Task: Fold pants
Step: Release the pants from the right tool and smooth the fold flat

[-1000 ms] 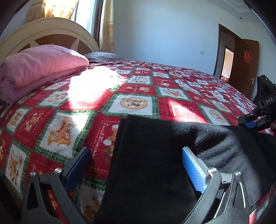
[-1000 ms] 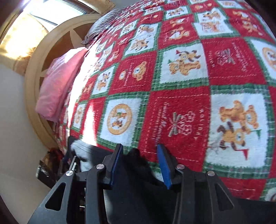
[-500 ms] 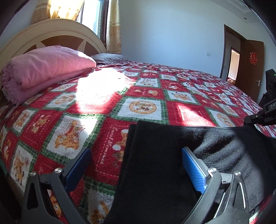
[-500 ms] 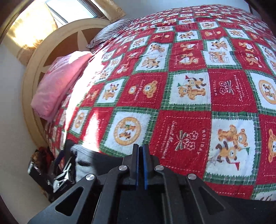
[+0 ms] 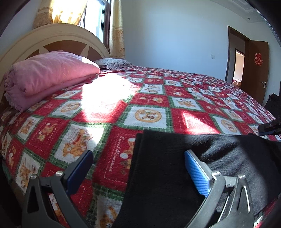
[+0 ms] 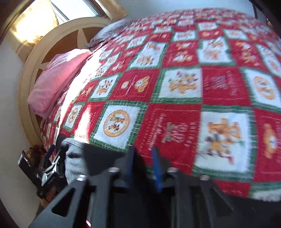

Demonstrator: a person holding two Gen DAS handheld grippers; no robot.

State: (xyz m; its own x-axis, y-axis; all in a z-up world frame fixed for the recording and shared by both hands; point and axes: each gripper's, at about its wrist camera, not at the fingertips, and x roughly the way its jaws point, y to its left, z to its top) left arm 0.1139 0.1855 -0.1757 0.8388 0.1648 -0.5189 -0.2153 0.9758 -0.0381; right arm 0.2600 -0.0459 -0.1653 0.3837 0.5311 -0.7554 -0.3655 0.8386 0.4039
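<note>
Over pants (image 6: 105,157), R gripper (image 6: 143,164) open again.

Sunlit window (image 5: 91,15), cream headboard (image 5: 58,35), pale wall (image 5: 175,31), brown door (image 5: 254,70).

bed (image 5: 202,82), red teddy-print blanket (image 5: 151,100) on top. black pants (image 5: 166,168) at 6 o'clock, folded pink quilt (image 5: 47,73) at 10.

a red-and-green bear quilt (image 5: 154,98) covers the bed, with a folded pink blanket (image 5: 47,75) by the headboard (image 5: 58,35), curtains (image 5: 116,28), and a brown door (image 5: 255,70).
</note>
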